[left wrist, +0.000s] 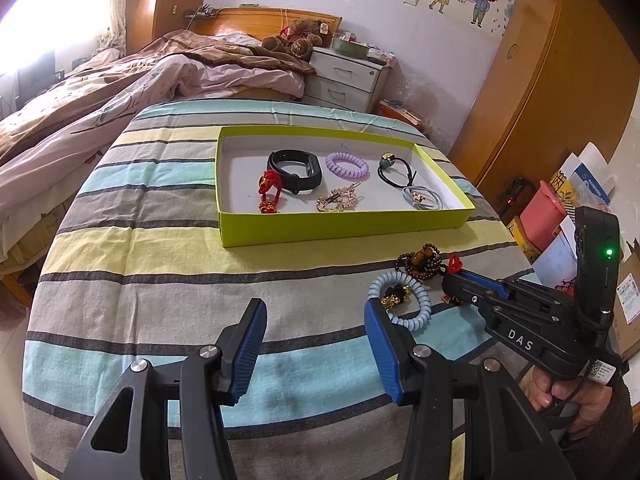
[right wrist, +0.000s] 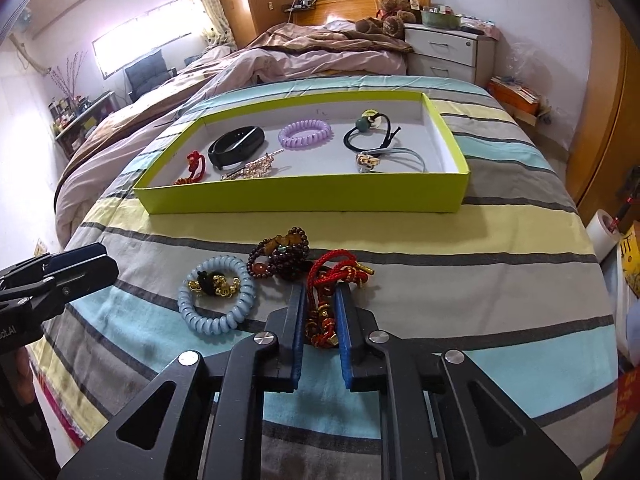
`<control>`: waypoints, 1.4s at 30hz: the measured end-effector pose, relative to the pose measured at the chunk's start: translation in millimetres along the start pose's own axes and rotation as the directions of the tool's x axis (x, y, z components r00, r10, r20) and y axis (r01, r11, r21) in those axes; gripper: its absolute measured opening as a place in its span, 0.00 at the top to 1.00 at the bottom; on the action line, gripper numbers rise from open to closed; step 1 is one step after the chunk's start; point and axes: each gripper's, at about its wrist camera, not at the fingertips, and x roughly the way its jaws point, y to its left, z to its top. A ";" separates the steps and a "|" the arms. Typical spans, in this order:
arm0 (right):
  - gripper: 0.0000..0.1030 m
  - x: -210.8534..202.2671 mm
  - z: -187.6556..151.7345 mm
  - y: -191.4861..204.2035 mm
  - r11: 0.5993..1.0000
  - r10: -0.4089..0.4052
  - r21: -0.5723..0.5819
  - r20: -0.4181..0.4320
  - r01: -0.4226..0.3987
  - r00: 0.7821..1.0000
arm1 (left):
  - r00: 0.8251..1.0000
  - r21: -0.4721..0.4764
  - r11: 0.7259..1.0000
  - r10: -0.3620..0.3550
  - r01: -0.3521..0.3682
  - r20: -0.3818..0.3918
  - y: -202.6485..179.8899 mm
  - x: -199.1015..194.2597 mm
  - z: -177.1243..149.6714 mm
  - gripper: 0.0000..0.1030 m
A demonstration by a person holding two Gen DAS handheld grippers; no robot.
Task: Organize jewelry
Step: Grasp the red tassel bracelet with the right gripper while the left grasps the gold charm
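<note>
striped bedsheet (right wrist: pixel 480 248) carries a green tray (right wrist: pixel 304 196); right fingers (right wrist: pixel 298 312) pinch the red bracelet (right wrist: pixel 324 312), left fingers (left wrist: pixel 250 340) wide.

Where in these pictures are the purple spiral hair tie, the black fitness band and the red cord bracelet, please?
purple spiral hair tie (right wrist: pixel 305 133): right wrist view, front coil.
black fitness band (left wrist: pixel 296 169): left wrist view, front strap.
red cord bracelet (right wrist: pixel 334 268): right wrist view, red loop above the fingers.

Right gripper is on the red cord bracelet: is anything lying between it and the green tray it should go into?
Partly. The red cord bracelet sits between the right gripper fingers. The brown bead bracelet lies just ahead-left, touching the cord. Beyond it only bare striped cloth, then the green tray front wall, which must be cleared.
</note>
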 end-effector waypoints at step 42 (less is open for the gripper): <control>0.88 -32.8 -5.1 -38.5 0.989 0.066 0.125 0.110 -0.080 0.992 | 0.993 0.401 0.916 0.060 -0.015 -0.098 -89.9 59.2 6.1 0.71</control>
